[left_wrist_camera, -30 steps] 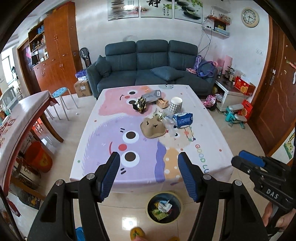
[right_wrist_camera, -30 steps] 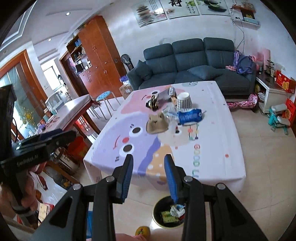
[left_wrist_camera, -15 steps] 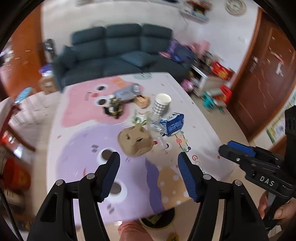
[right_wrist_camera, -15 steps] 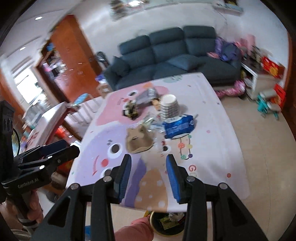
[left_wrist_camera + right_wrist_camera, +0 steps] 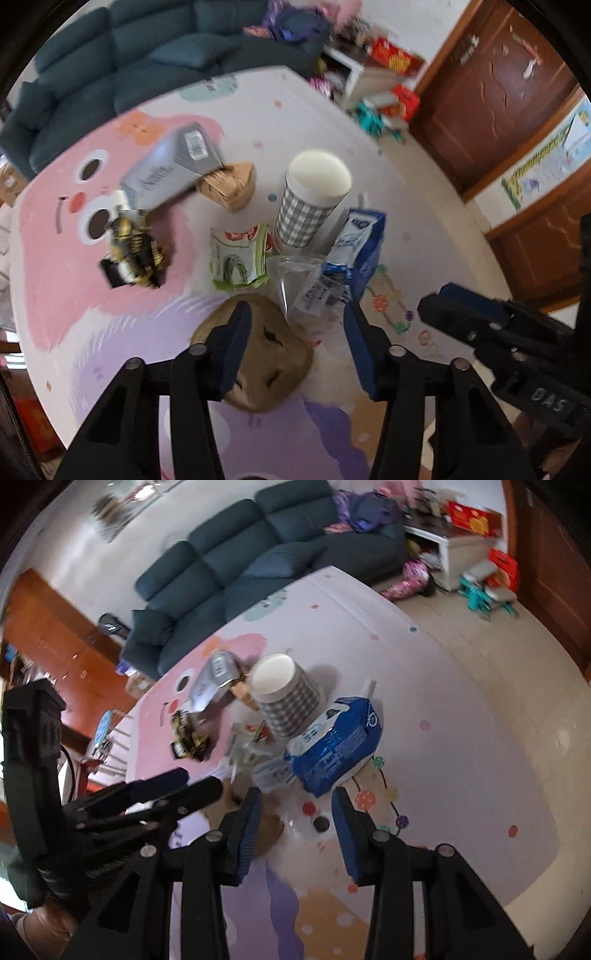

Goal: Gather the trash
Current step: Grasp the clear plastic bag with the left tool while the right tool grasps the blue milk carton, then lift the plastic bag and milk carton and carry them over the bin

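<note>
**Two claws over a trash pile, neither pinching anything**

Landmark: checked paper cup (image 5: 312,201), upright near the middle of the surface (image 5: 110,332), which has a cartoon cloth over it.

Trash around the cup:
- blue-white carton (image 5: 364,243) just right of the cup, lying on its side
- green-white wrapper (image 5: 238,258) just left of the cup's base
- crumpled clear plastic cup (image 5: 295,284) in front of the cup, touching the carton
- brown paper tray (image 5: 266,369) further in front of the cup, flat on the cloth
- brown paper bag (image 5: 229,184) left of the cup, with a grey box (image 5: 170,170) leaning on it
- black-gold wrapper (image 5: 131,251) well left of the cup

Left claw (image 5: 295,350) points down over the tray. Its jaws have just been narrowing but stand spread; the left finger overlaps the tray in view, contact cannot be told, nothing pinched.

Right claw (image 5: 295,830) hangs in front of the cup, near the carton, jaws spread and empty, bare cloth between them. It also shows at the right edge of the left view.

Frames are motion-blurred. Dark sofa (image 5: 110,55) sits beyond the surface, behind the cup.
</note>
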### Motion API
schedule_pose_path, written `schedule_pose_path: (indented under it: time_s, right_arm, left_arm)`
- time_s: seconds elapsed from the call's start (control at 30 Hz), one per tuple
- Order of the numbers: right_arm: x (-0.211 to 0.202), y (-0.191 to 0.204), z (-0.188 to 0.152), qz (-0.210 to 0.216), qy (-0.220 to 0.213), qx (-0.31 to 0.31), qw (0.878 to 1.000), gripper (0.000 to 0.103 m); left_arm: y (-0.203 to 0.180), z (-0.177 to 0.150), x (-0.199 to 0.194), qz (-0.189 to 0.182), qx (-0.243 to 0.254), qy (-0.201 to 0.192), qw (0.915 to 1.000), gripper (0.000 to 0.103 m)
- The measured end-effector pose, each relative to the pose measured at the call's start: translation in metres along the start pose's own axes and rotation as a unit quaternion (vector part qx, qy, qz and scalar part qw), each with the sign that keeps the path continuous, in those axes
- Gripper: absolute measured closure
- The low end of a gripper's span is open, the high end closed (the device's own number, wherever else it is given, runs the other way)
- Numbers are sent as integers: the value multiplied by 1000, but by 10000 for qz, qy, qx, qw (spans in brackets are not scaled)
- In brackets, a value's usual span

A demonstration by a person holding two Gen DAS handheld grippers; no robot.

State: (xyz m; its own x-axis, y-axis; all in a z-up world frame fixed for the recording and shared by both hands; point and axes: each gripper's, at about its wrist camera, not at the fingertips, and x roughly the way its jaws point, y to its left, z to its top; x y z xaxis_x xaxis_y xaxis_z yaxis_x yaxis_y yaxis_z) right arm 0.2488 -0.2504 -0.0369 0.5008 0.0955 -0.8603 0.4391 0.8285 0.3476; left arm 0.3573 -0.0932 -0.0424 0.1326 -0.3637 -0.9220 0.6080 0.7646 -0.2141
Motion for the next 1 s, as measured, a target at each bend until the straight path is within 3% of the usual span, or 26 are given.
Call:
schedule_pose_path:
  time_s: [0.07, 0.17, 0.2, 0.43, 0.5, 0.7, 1.0]
  right_arm:
    - [11, -4, 8, -78, 39, 162, 9998, 60]
    - [23, -9, 18, -127, 64, 395, 9991, 44]
    - [26, -10, 20, -134, 74, 450, 9989, 43]
    - [65, -17, 36, -330, 297, 786, 9959, 43]
    - [75, -18, 40, -423, 337, 842, 9950, 43]
    - [91, -26, 43, -599, 414, 1056, 9917, 41]
    - [101, -33, 49, -601, 675, 1211, 9885, 34]
  left_arm:
    - [1, 6, 17, -25, 93, 216, 9997, 58]
    - [5, 9, 31, -114, 125, 394, 9991, 58]
    - [6, 10, 35, -135, 137, 440, 9988, 58]
    - [11, 18, 57, -321, 195, 614, 9974, 65]
    - [11, 19, 64, -396, 188, 712, 9965, 72]
    - [9, 18, 74, -388, 213, 719, 9964, 80]
    - [9, 19, 80, -483, 48, 685, 9965, 81]
